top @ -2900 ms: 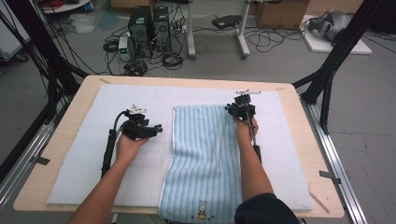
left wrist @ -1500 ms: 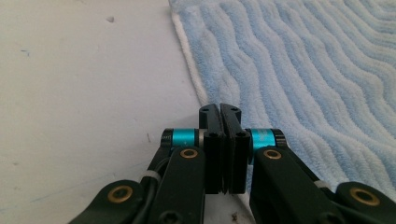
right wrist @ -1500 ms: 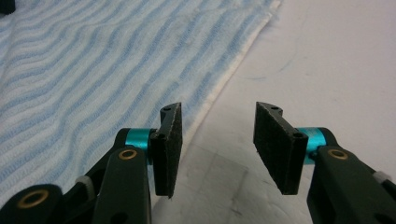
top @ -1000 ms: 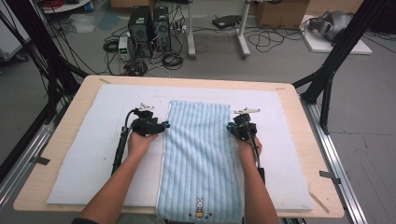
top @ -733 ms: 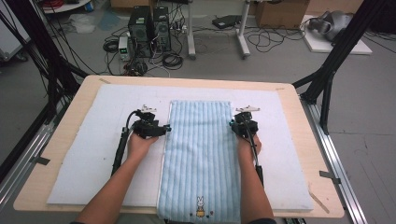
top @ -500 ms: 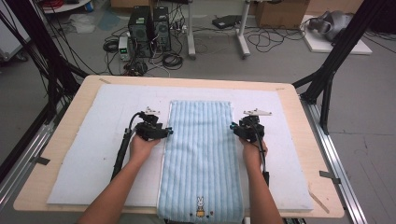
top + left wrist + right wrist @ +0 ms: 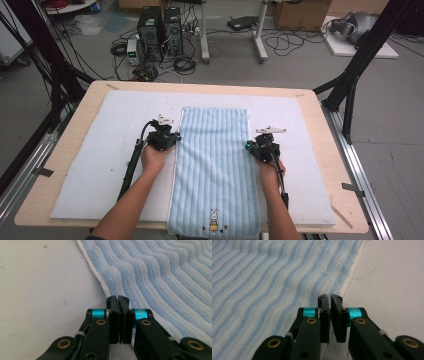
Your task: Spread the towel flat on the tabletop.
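Tabletop [image 7: 320, 107]: pale wood, covered by a white mat [image 7: 100, 150]. Blue striped towel [image 7: 215, 165] lies lengthwise at the mat's centre, its rabbit-marked end at the near edge. Left hand-held gripper [image 7: 172, 138]: at the towel's left hem, jaws just closed, pressed together. Right hand-held gripper [image 7: 248, 146]: at the right hem, likewise closed. Grey floor [image 7: 300, 60] beyond: computer towers [image 7: 159, 27], tangled cables [image 7: 185, 62], black frame legs [image 7: 357, 62].

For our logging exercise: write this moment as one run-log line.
left tool: closed on left edge | right tool: closed on right edge | pale blue striped terry towel: flat on white mat
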`<action>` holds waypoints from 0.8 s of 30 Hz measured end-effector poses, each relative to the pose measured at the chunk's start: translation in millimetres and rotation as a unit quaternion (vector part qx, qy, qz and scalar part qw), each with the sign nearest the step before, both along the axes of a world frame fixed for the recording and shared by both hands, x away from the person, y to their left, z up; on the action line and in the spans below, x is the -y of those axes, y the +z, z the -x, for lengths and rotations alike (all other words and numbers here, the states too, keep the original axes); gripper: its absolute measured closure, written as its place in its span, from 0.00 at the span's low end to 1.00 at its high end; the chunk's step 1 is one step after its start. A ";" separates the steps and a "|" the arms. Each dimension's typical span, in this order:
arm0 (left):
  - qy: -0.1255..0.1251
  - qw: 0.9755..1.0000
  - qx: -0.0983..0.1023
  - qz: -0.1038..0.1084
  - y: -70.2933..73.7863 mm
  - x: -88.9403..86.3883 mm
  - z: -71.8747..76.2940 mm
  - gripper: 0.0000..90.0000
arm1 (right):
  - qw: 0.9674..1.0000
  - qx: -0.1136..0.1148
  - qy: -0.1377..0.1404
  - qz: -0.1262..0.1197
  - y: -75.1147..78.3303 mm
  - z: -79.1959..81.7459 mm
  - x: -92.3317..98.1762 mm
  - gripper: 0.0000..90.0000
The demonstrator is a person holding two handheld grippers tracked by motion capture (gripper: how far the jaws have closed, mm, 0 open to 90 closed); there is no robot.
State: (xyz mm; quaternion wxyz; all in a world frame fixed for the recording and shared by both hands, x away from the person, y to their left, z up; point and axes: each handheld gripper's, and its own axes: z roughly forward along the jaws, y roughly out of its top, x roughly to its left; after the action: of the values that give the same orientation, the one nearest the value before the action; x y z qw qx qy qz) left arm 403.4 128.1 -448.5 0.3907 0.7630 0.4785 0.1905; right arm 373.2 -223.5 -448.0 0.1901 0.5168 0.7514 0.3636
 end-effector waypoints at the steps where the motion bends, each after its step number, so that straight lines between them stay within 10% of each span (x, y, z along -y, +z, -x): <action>1: 0.002 1.000 0.002 -0.002 -0.2 0.0 0.4 0.93 | 1.000 0.001 -0.002 -0.004 -0.5 -1.0 0.8 0.96; 5: 0.013 1.000 -0.006 0.004 0.8 -2.4 1.7 0.49 | 1.000 0.011 -0.015 0.009 0.0 2.0 -0.2 0.85; 18: -0.016 0.998 0.002 0.061 17.8 -29.8 38.9 0.41 | 0.997 0.046 -0.035 -0.059 23.0 49.3 21.5 0.59; 24: -0.033 0.996 0.016 0.077 17.7 -42.3 67.5 0.48 | 0.998 0.055 -0.016 -0.041 23.0 83.9 24.8 0.52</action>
State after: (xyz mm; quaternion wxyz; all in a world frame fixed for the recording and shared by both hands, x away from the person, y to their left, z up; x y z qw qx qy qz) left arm 335.9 170.4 -430.8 0.4621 0.7427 0.4602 0.1519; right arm 289.3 -248.3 -425.1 0.2159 0.5149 0.7162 0.4187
